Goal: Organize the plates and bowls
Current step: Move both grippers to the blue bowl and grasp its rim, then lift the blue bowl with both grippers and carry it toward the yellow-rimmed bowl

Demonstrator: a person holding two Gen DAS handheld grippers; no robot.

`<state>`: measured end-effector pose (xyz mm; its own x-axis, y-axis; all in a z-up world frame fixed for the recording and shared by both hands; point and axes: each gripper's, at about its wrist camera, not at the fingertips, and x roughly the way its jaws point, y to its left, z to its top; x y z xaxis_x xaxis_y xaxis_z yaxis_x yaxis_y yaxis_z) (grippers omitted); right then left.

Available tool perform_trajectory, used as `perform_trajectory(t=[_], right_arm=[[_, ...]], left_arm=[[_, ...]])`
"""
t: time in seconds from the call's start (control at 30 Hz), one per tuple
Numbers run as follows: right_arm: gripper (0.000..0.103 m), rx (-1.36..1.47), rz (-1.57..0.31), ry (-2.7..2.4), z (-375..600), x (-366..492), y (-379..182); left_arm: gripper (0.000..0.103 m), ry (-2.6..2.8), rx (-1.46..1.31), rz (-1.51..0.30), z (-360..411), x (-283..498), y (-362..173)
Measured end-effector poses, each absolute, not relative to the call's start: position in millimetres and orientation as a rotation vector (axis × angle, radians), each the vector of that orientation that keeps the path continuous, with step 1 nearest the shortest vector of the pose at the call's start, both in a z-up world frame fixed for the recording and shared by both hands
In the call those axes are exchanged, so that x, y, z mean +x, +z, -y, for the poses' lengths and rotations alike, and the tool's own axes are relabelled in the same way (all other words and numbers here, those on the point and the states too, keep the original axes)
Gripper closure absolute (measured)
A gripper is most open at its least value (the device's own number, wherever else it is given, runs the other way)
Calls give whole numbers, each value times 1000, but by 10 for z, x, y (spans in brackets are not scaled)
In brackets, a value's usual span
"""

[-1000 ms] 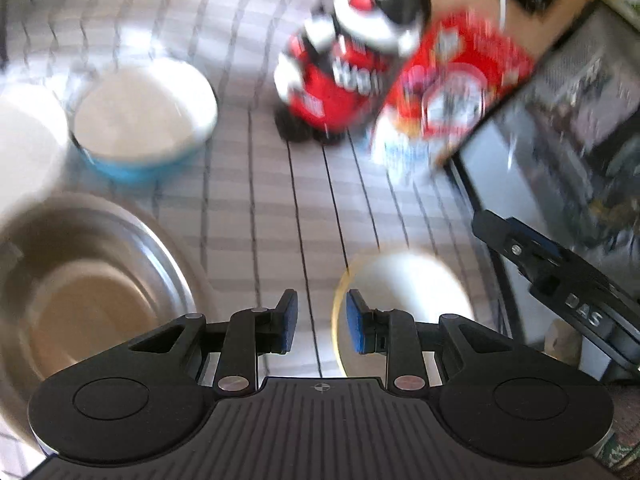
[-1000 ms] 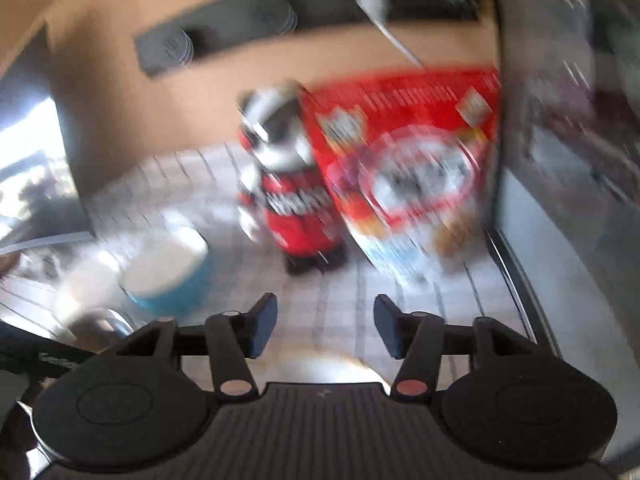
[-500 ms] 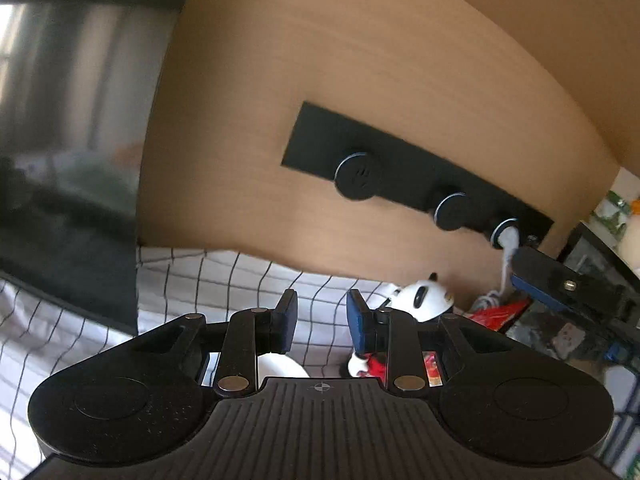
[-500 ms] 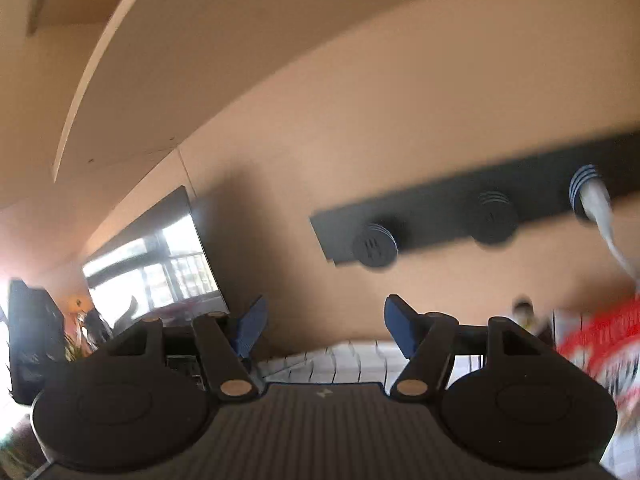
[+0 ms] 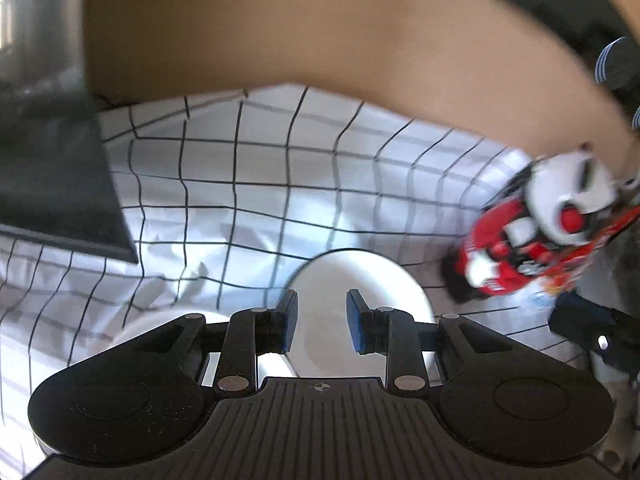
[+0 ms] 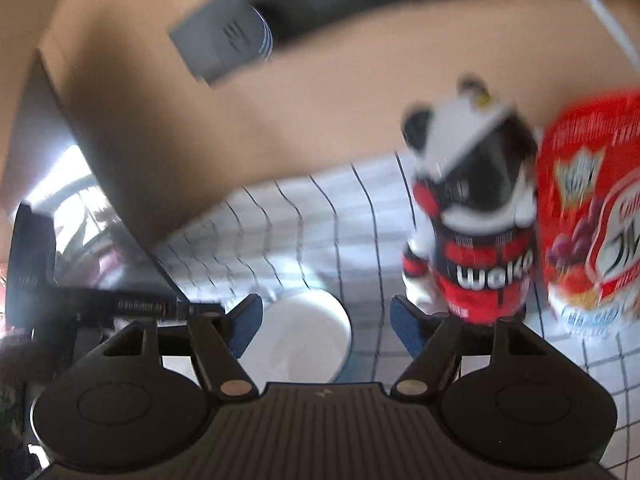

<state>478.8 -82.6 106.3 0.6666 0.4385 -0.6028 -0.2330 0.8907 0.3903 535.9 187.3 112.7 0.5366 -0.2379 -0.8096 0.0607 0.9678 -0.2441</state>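
Checked white cloth (image 5: 256, 184) covers the tabletop, with a tan wooden wall behind it and a dark socket strip (image 6: 248, 40) high on that wall. Both pictures are smeared, so I read them with some care.

I judge that I am between grasps, bringing both claws over the dishes to choose the next one. My left claw (image 5: 321, 326) has its blue pads a narrow gap apart with nothing between them; it hangs above a white bowl (image 5: 360, 280) that sits on the cloth. Another pale dish (image 5: 160, 330) shows just beside it on the left, mostly hidden by the claw's body. My right claw (image 6: 326, 322) stands wide open and empty, its jaws having just been opening. Below it sits a white bowl with a blue outside (image 6: 308, 336).

Both bowls look empty (the glare on them hides any fine residue). To the right stand a panda-shaped red bottle (image 6: 472, 248) and a red cereal box (image 6: 592, 216), close together and apart from the bowls.

Next, I think, a claw must drop to a bowl's rim, straddle the wall with one pad inside and one outside, then close. The left gap looks narrow for that, so it may need widening first.
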Motion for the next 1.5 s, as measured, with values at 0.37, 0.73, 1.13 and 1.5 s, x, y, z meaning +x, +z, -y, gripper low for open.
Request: perform_trajectory(t=[0.37,0.73,1.13,1.5], right_arm=[[38,303,-987,372,463,5245,175],[64,437,-1156,419,315,5443,-337],[65,395,-1122,316,969,5080,-210],[65,383,-1090,272,1391,4909,-185]], left_arm=[[74,-258,-154,-1189,-1963,5933,394],[70,-282,-165,-1279,-1859,6073,205],[68,-409,-209,-1351,-1265,5816,171],[68,-396,-278,-1407,-765,5613,-182]])
